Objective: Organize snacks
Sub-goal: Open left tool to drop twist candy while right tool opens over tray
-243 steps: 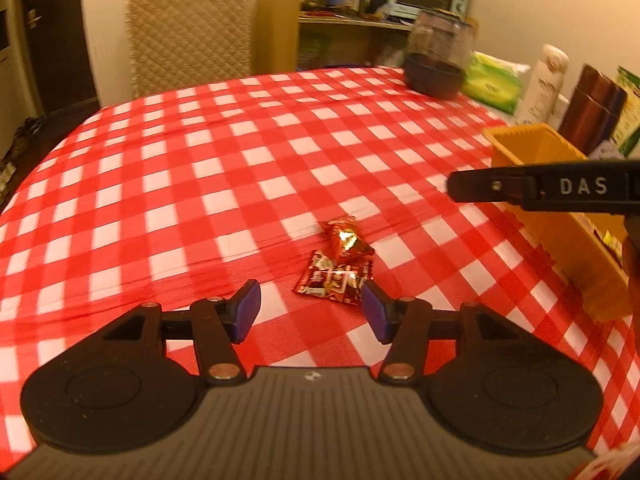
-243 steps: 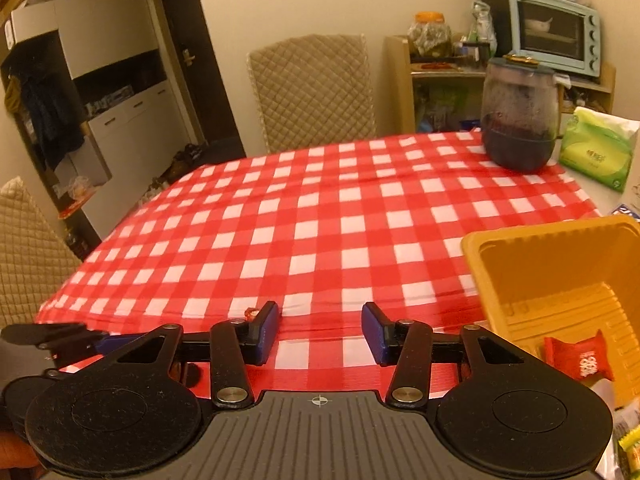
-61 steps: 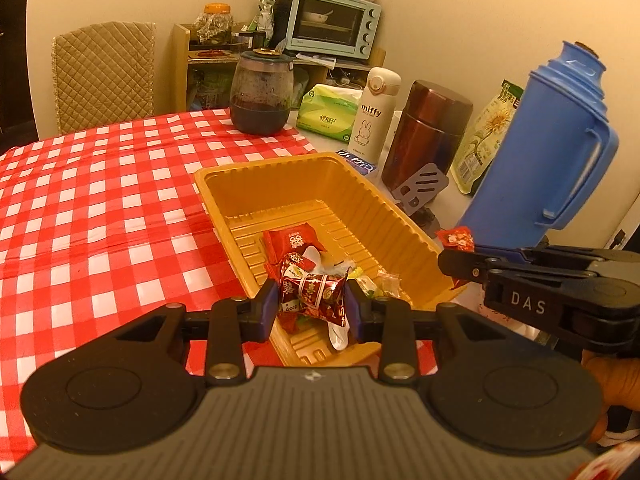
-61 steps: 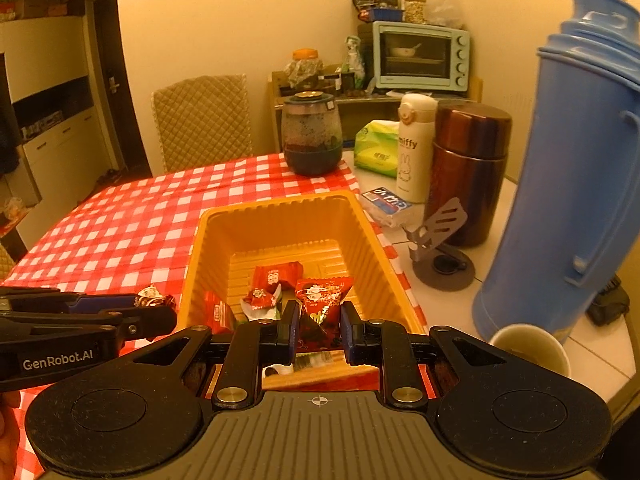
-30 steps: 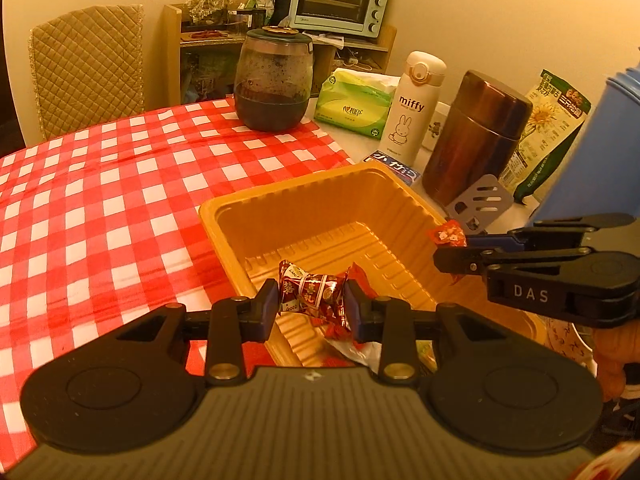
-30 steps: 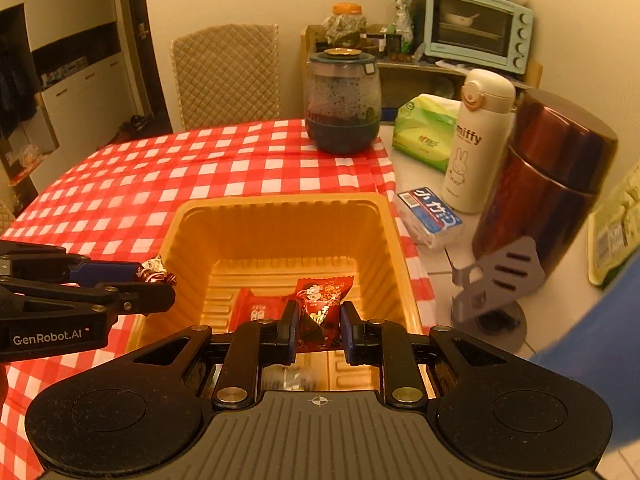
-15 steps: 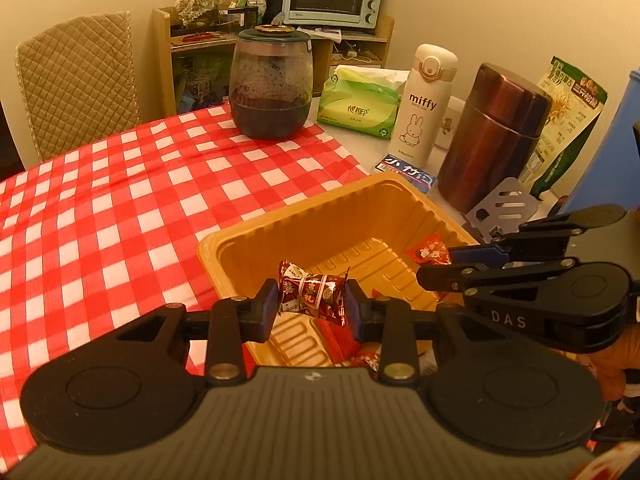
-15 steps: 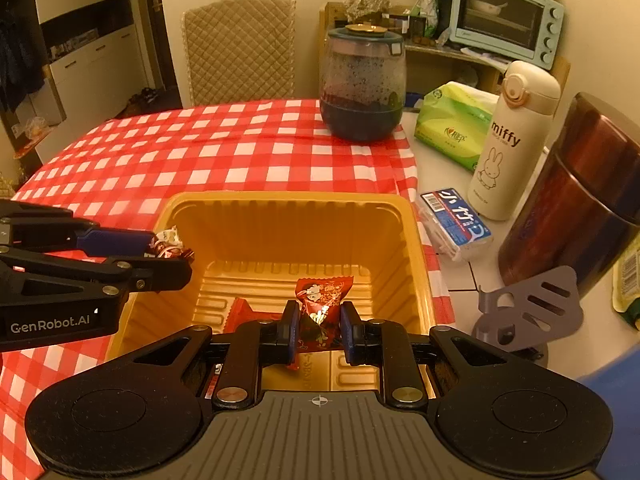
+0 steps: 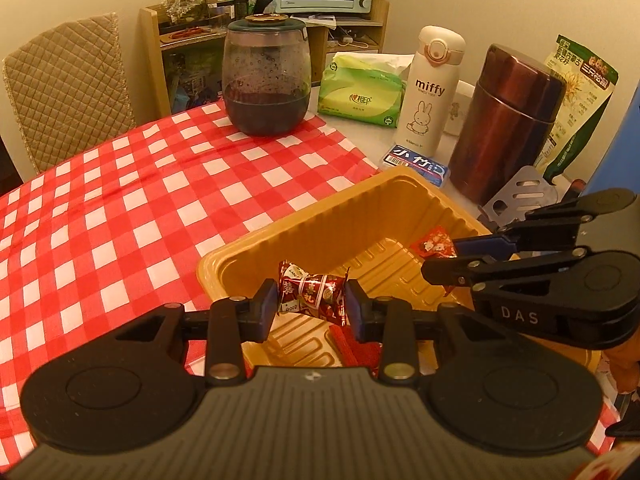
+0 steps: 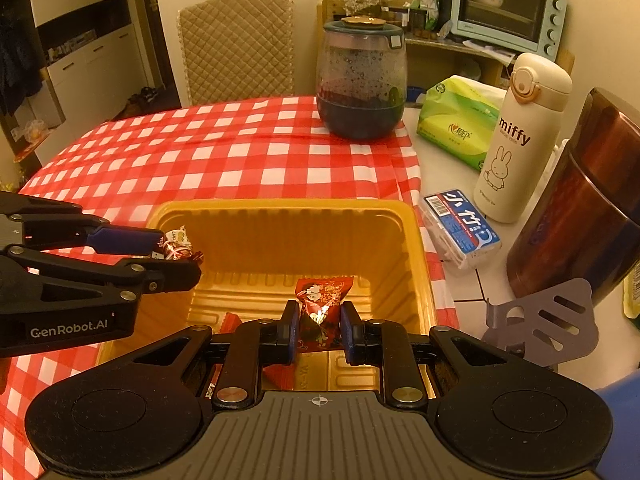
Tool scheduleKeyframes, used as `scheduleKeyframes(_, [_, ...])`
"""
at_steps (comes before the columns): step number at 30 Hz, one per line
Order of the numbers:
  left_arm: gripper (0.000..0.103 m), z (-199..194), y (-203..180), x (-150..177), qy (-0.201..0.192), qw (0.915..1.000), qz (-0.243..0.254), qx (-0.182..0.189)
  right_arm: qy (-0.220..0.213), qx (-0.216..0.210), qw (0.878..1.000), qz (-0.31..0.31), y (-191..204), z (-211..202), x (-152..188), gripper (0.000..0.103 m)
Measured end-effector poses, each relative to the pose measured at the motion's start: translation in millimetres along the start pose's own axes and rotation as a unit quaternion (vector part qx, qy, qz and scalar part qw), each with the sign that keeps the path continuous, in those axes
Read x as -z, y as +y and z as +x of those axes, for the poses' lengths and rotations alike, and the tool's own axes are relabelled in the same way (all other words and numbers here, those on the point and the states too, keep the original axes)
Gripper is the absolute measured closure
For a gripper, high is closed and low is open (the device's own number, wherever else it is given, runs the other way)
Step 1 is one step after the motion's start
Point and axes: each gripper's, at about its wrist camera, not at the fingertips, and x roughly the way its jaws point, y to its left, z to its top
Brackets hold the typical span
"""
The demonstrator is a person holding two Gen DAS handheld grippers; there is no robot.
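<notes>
A yellow plastic tray (image 9: pixel 320 216) (image 10: pixel 280 210) stands at the edge of the red checked cloth. My left gripper (image 9: pixel 312 304) is shut on a red twist-wrapped candy (image 9: pixel 310 294) and holds it above the tray's near-left corner; it also shows in the right wrist view (image 10: pixel 178 248). My right gripper (image 10: pixel 318 332) is shut on a red triangular snack packet (image 10: pixel 322 304), held over the tray's inside; the packet shows in the left wrist view (image 9: pixel 434 244). Red wrapped snacks (image 9: pixel 352 348) lie on the tray floor, mostly hidden by the grippers.
A dark glass jar (image 9: pixel 266 80), a green tissue pack (image 9: pixel 362 92), a white miffy bottle (image 9: pixel 430 88), a brown flask (image 9: pixel 508 124), a small blue box (image 9: pixel 416 164) and a grey slotted stand (image 10: pixel 544 320) crowd the tray's far and right sides. A quilted chair (image 10: pixel 236 44) stands behind the table.
Both grippers picked up snacks from the cloth and carried them over the tray. In the last second both moved further toward the tray's far end, still holding their snacks.
</notes>
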Motion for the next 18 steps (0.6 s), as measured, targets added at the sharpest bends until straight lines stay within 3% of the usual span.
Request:
scheduleKeyframes(5, [0.059,2.8,1.3,-0.8,0.006,1.0000,0.002,-0.003,-0.002,-0.005,1.000,0.015,-2.9,0.8,-1.2,0.081])
scheduleKeyframes(18, [0.059,-4.9,3.7,-0.7,-0.005,0.9998,0.008,-0.016,-0.003,-0.009,1.000,0.019,-0.8,-0.7,-0.7,0.081])
